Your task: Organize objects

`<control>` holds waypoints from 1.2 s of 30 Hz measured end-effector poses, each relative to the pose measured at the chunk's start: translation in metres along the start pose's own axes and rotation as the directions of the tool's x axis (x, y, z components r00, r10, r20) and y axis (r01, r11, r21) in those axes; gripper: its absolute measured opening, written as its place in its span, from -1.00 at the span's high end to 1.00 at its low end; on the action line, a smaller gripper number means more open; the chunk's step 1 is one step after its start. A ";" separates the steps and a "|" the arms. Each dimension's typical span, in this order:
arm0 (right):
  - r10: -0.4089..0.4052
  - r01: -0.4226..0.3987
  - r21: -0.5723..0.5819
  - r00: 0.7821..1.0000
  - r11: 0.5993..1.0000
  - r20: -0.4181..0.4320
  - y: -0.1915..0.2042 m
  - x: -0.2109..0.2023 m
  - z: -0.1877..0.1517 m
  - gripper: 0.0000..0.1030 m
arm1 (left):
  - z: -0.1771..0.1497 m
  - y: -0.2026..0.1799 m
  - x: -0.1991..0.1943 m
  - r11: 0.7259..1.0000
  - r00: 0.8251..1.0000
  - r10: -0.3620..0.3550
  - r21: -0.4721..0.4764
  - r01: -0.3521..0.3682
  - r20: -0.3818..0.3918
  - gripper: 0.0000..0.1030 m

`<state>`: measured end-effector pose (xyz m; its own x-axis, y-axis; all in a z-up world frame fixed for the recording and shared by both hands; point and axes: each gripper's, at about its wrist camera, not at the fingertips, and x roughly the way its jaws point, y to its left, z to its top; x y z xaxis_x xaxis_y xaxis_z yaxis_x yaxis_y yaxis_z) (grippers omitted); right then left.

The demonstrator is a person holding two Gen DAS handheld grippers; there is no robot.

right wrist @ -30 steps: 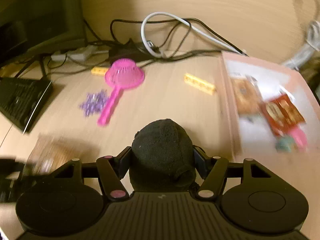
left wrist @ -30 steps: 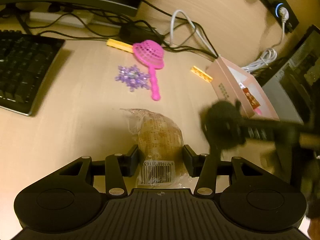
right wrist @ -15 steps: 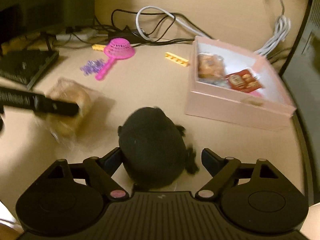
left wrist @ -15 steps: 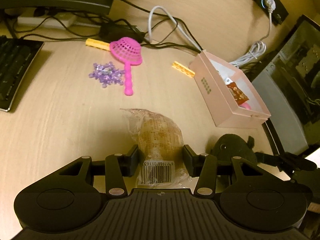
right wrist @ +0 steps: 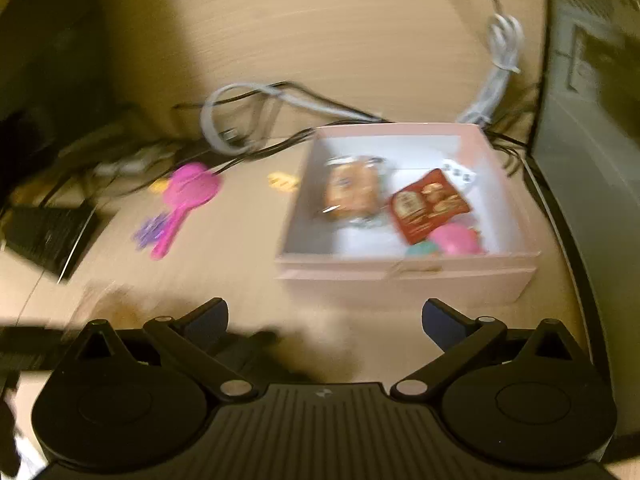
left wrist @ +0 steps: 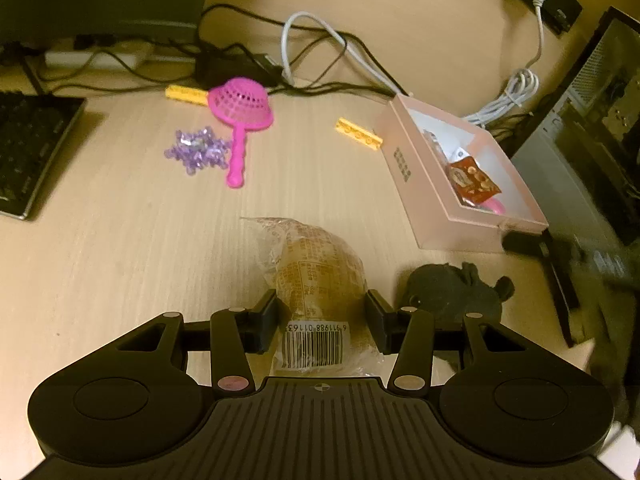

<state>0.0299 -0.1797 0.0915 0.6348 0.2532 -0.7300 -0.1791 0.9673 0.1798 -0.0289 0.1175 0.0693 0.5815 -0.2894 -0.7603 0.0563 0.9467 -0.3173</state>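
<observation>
The black plush toy point(left wrist: 454, 290) is no longer sitting between the right gripper point(right wrist: 324, 314) jaws as it was a second ago; it is now lying on the counter point(left wrist: 120, 248) just to the right of the left gripper point(left wrist: 322, 314), and the right gripper jaws are standing wide apart with nothing between them. The left gripper jaws are pressing in on the wrapped bread bun point(left wrist: 316, 276), its barcode label facing up at the near end. The pink box point(right wrist: 404, 280) is sitting ahead of the right gripper, close to the counter's right edge, holding a red snack packet point(right wrist: 426, 204), another wrapped bun point(right wrist: 352, 194) and a pink and a teal item that are too blurred to name. Farther back on the counter, the pink strainer point(left wrist: 240, 114) is lying with its handle toward the camera, touching or nearly touching a cluster of purple beads point(left wrist: 198, 150) on its left. One yellow brick point(left wrist: 358, 135) is resting just beside the box's far corner, another yellow brick point(left wrist: 186, 93) behind the strainer. A keyboard point(left wrist: 28, 148) is occupying the far left, and cables point(left wrist: 304, 60) are trailing along the wall.
</observation>
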 end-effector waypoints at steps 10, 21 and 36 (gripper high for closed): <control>0.076 -0.076 -0.009 0.997 0.997 -0.027 0.002 0.059 0.035 -1.00 | -0.010 -0.011 -0.021 0.994 0.994 0.110 -0.013 -0.110 0.019 0.01; -0.010 0.016 -0.138 0.999 0.990 0.047 0.001 0.022 -0.018 -1.00 | -0.013 -0.026 -0.010 0.996 0.996 0.092 0.013 -0.091 -0.014 0.01; 0.013 -0.009 -0.132 1.000 0.991 0.027 0.004 -0.014 -0.066 -1.00 | -0.015 -0.023 -0.003 0.997 0.997 0.072 -0.025 -0.073 -0.027 0.01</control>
<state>-0.0294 -0.1804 0.0594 0.6528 0.2661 -0.7092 -0.2824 0.9543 0.0980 -0.0441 0.0949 0.0700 0.5619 -0.2243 -0.7962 -0.0066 0.9613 -0.2755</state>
